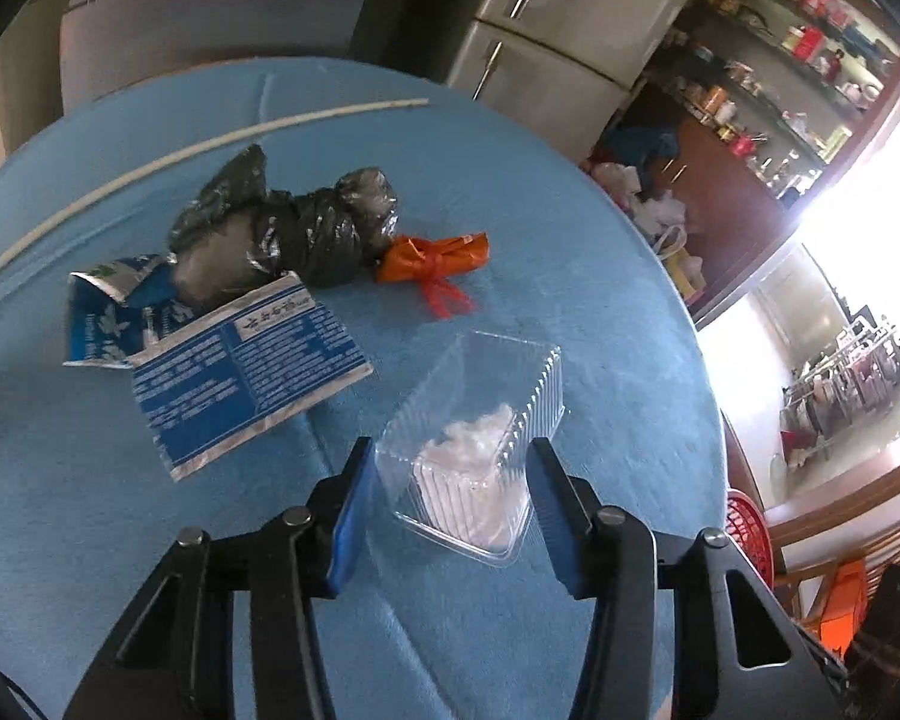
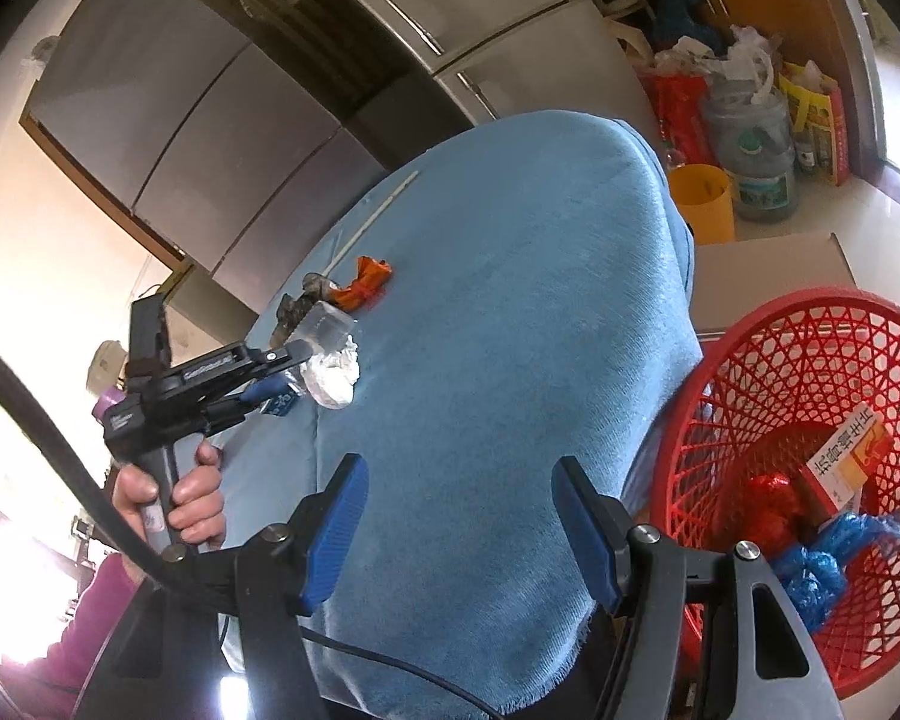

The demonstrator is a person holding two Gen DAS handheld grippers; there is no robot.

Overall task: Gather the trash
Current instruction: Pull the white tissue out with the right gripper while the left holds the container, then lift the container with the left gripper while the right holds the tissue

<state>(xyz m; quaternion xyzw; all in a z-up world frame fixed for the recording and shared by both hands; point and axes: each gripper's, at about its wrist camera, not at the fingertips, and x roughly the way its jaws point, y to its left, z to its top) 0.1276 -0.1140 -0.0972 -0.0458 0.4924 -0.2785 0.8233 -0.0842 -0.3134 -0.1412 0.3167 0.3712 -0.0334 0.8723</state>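
Note:
A clear plastic clamshell box with white crumpled tissue inside lies on the blue tablecloth. My left gripper is open, its blue pads on either side of the box's near end; I cannot tell if they touch. Beyond lie a blue-and-white foil packet, a crumpled dark silvery bag and an orange wrapper. My right gripper is open and empty over the table's near edge. A red mesh basket stands to its right, holding wrappers. The box also shows in the right wrist view.
A long white stick lies at the table's far side. Grey refrigerators stand behind. On the floor are a yellow bucket, a large water jug, bags and a cardboard box.

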